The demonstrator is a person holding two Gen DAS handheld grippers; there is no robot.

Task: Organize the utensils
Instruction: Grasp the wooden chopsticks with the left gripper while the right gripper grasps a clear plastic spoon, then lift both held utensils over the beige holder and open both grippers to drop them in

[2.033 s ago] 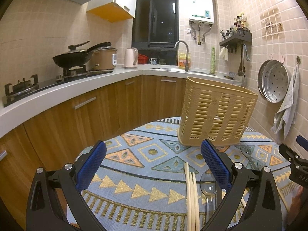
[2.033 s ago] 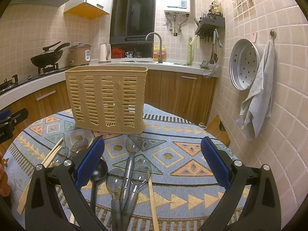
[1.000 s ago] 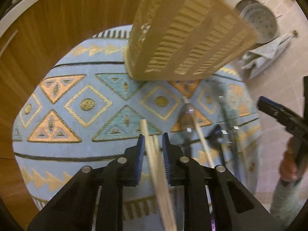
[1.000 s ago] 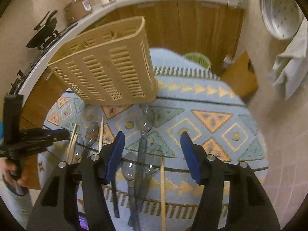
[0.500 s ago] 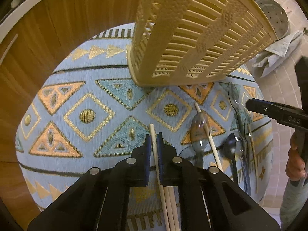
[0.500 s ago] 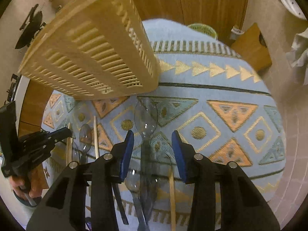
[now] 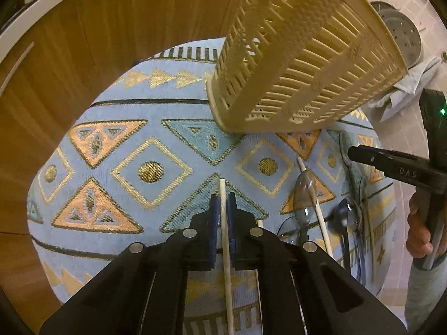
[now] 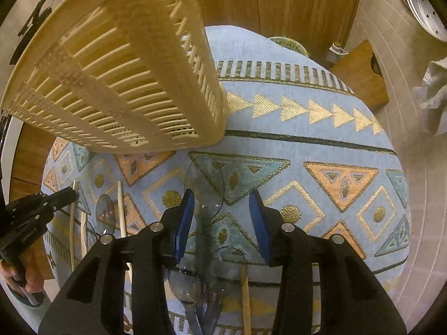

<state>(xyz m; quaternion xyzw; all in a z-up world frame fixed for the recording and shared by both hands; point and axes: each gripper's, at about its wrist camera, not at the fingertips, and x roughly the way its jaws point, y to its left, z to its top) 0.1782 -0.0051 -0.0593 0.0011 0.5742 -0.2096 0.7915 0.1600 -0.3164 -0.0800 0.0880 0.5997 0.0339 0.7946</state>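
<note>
A cream slatted utensil basket [image 7: 301, 64] [image 8: 111, 69] stands at the back of a round table with a blue patterned cloth [image 7: 111, 167]. My left gripper [image 7: 222, 198] points down and is shut on a wooden chopstick [image 7: 222, 187] whose tip pokes out past the pads. More chopsticks [image 7: 315, 195] and clear spoons [image 7: 306, 192] lie to its right. My right gripper [image 8: 222, 209] hangs open over a clear plastic spoon [image 8: 205, 178]. The spoon lies between the fingers, nearer the left pad [image 8: 184, 217], and is not squeezed. Other spoons [image 8: 195, 284] lie heaped underneath.
Wooden cabinet doors [image 7: 139, 28] curve close behind the table. A perforated steel tray [image 7: 402, 33] and a grey towel [image 8: 433, 95] hang on the tiled wall at right. A wooden board [image 8: 360, 78] leans by the floor. A lone chopstick [image 8: 245, 301] lies by the spoon heap.
Both grippers tipped from level down toward the table. The left jaws closed onto one chopstick. The right jaws narrowed and sank over the clear spoon.
</note>
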